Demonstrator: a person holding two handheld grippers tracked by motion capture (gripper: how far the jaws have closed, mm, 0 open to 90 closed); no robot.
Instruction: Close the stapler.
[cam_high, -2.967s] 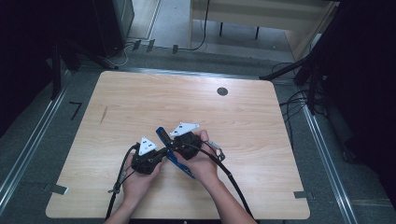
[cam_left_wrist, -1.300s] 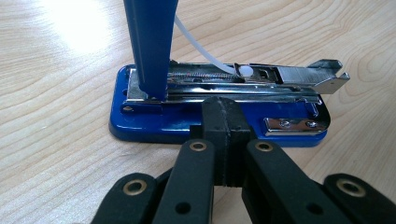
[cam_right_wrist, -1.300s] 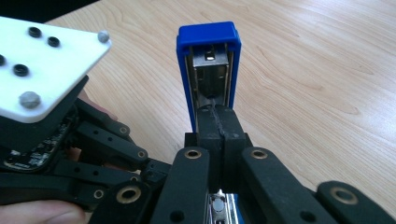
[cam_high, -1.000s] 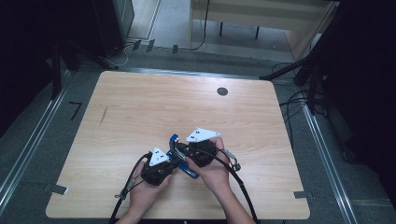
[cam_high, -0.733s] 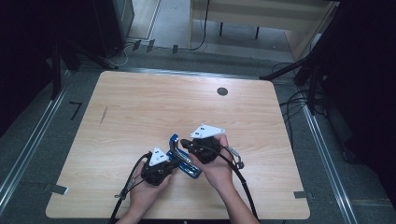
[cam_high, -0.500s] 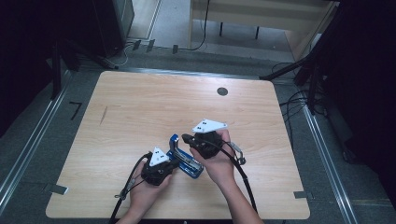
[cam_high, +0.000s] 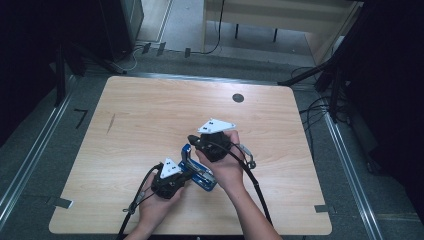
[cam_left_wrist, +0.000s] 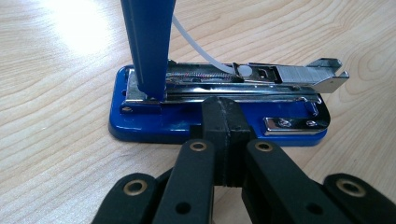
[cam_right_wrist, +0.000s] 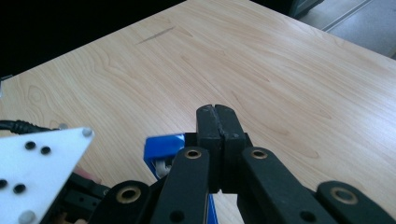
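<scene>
A blue stapler (cam_high: 202, 177) lies open on the wooden table (cam_high: 150, 115), near its front. Its blue top arm (cam_left_wrist: 148, 42) stands upright over the metal staple channel (cam_left_wrist: 280, 74), where a row of staples shows. My left gripper (cam_left_wrist: 223, 109) is shut with nothing between its jaws, and its tip sits against the side of the stapler's blue base (cam_left_wrist: 149, 128). My right gripper (cam_right_wrist: 217, 112) is also shut and holds nothing. It hovers just beyond the top end of the raised arm (cam_right_wrist: 163, 147). From above, the right gripper (cam_high: 194, 140) is higher than the left gripper (cam_high: 186, 176).
A dark round grommet (cam_high: 238, 98) sits in the table's far side. Cables (cam_high: 252, 185) trail from both grippers toward the front edge. A dark scratch (cam_high: 110, 123) marks the wood at left. Floor cables and a desk stand beyond the far edge.
My right gripper has lifted and drifted to the right, away from the stapler's base. The left gripper and the stapler have stayed where they were.
</scene>
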